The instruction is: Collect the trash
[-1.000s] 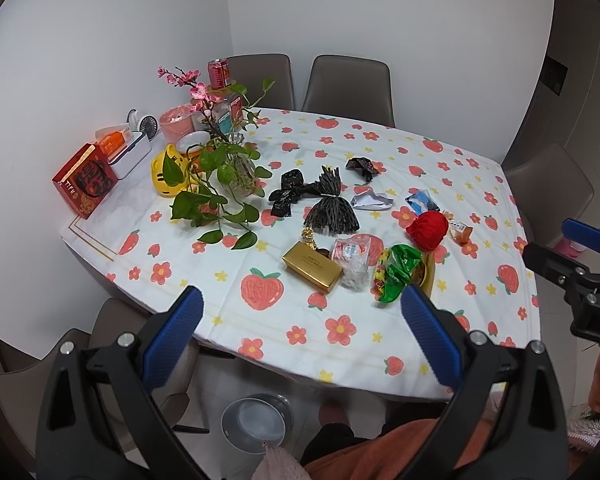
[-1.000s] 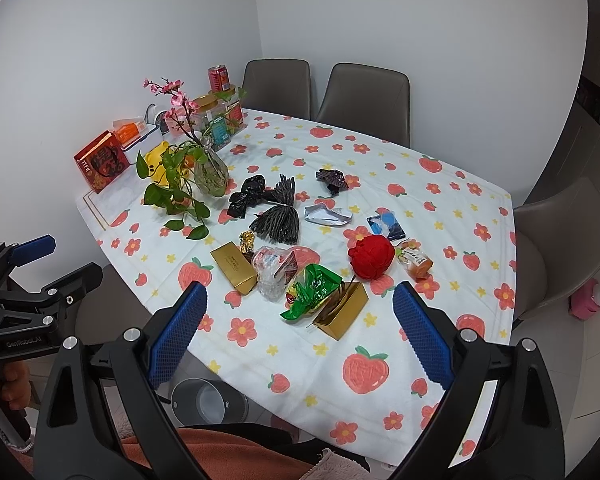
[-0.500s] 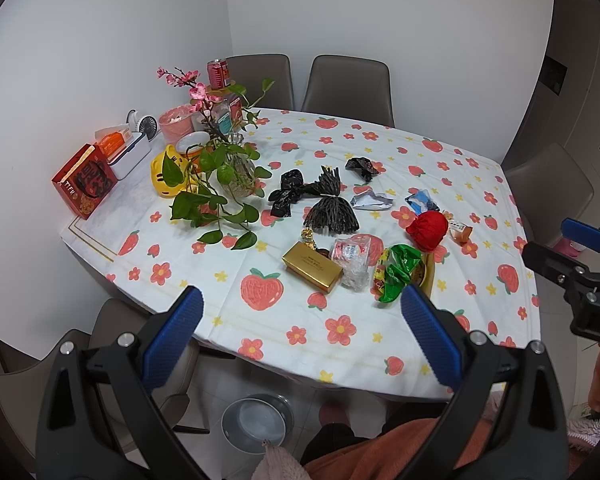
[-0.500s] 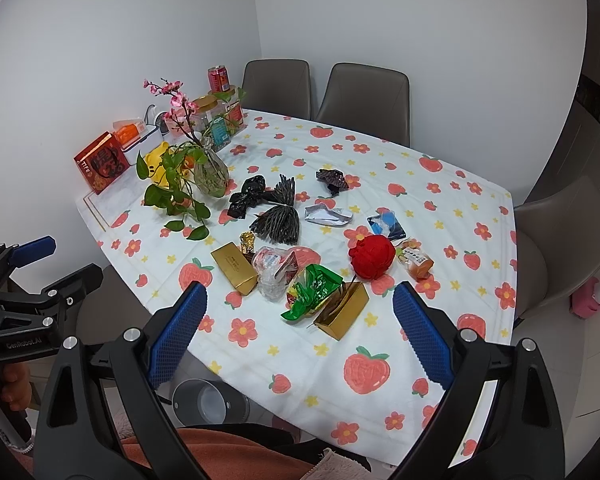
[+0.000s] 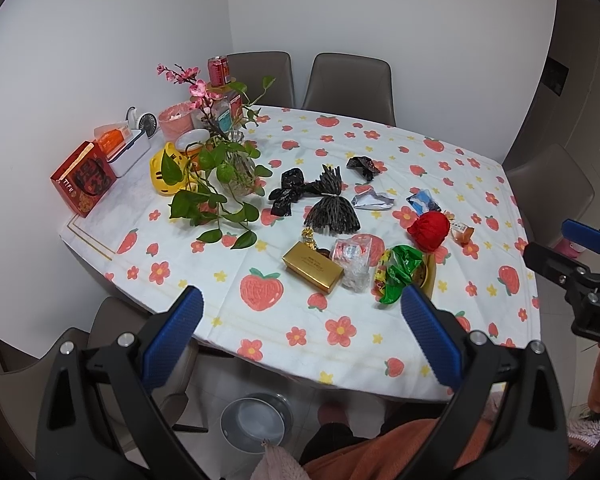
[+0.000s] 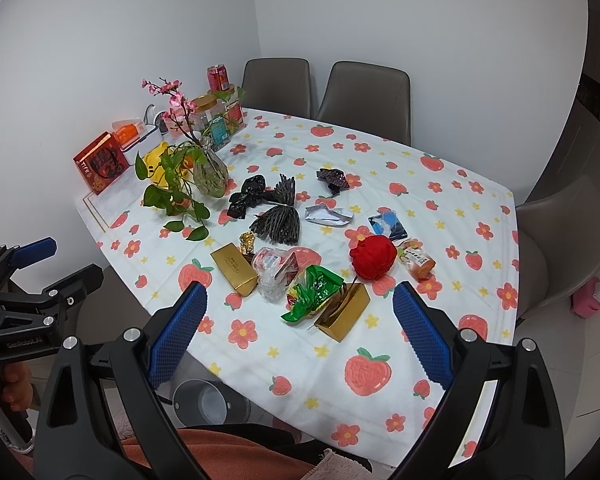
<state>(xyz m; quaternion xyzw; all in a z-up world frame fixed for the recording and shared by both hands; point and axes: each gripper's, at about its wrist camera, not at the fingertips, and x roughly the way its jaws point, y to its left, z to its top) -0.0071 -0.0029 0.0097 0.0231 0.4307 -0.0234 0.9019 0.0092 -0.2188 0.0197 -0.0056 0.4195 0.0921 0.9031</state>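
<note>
Litter lies mid-table: a gold box [image 5: 313, 267] [image 6: 234, 268], clear plastic wrap [image 5: 352, 260] [image 6: 274, 270], a green wrapper [image 5: 398, 274] [image 6: 314, 290], an open gold box [image 6: 344, 312], a red ball [image 5: 430, 230] [image 6: 374, 256], black wrappers [image 5: 332, 208] [image 6: 278, 216], a silver wrapper [image 5: 372, 201] [image 6: 328, 216] and a blue packet [image 6: 388, 224]. My left gripper [image 5: 298, 340] and right gripper [image 6: 296, 340] are open and empty, held before the table's near edge. A grey bin [image 5: 256, 420] [image 6: 210, 404] stands on the floor below.
A vase with leaves and pink blossoms [image 5: 232, 168], a yellow toy [image 5: 168, 172], a red box [image 5: 84, 178], jars and a red can [image 5: 219, 71] stand at the table's left. Grey chairs [image 5: 348, 80] surround the strawberry-print tablecloth [image 5: 340, 328].
</note>
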